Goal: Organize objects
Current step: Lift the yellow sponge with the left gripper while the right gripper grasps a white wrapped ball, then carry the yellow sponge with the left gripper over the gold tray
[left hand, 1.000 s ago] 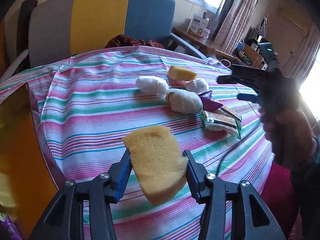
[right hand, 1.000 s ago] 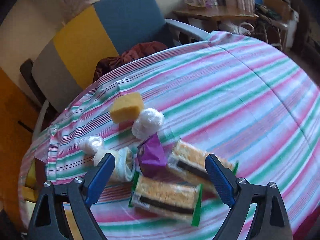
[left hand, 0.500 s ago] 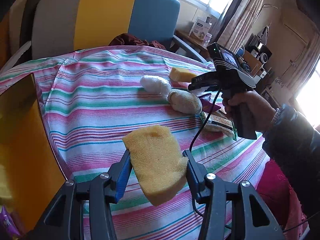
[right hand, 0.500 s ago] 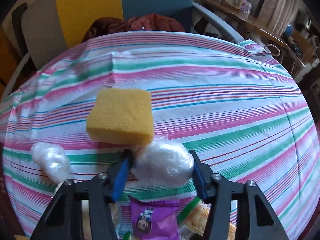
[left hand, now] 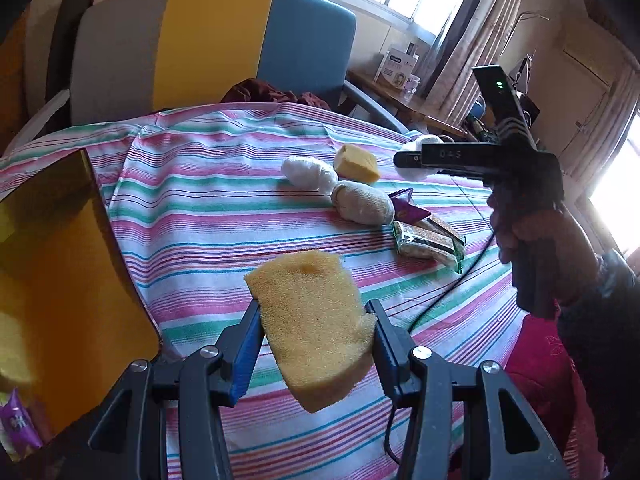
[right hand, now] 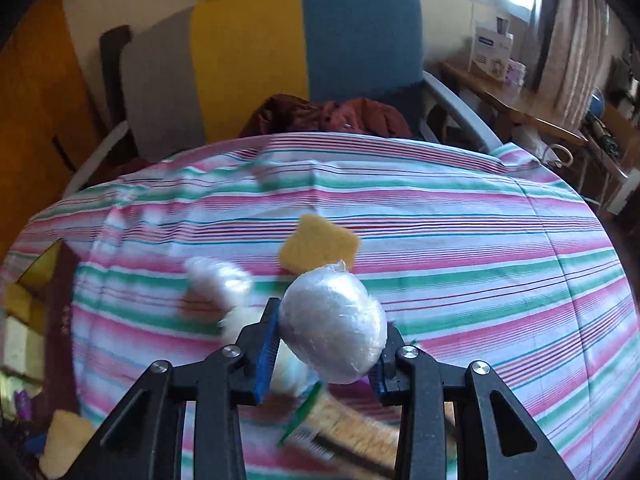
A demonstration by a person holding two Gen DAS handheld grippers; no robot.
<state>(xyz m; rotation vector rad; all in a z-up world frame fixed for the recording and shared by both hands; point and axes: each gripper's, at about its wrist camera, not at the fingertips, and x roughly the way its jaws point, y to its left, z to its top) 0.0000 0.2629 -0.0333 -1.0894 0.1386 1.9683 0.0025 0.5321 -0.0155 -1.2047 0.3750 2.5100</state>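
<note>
My left gripper point(left hand: 314, 332) is shut on a yellow sponge point(left hand: 312, 320) and holds it above the striped tablecloth point(left hand: 208, 216). My right gripper point(right hand: 326, 346) is shut on a white plastic-wrapped ball point(right hand: 334, 324), lifted above the cloth; it shows in the left wrist view point(left hand: 420, 148) too. On the cloth lie a second yellow sponge point(left hand: 357, 163), another wrapped white ball point(left hand: 308, 172), a beige sock roll point(left hand: 362, 203), a purple packet point(left hand: 408, 210) and snack bars point(left hand: 428, 240).
A yellow open box point(left hand: 60, 264) stands at the table's left edge, with items inside point(right hand: 20, 320). A grey, yellow and blue armchair point(left hand: 216, 44) with dark red cloth point(right hand: 328, 116) stands behind the table. A side table with a box point(left hand: 396, 66) is at the back right.
My right gripper has closed on the wrapped white ball and lifted it off the cloth, away from the sponge. My left gripper still holds its sponge and has barely moved.
</note>
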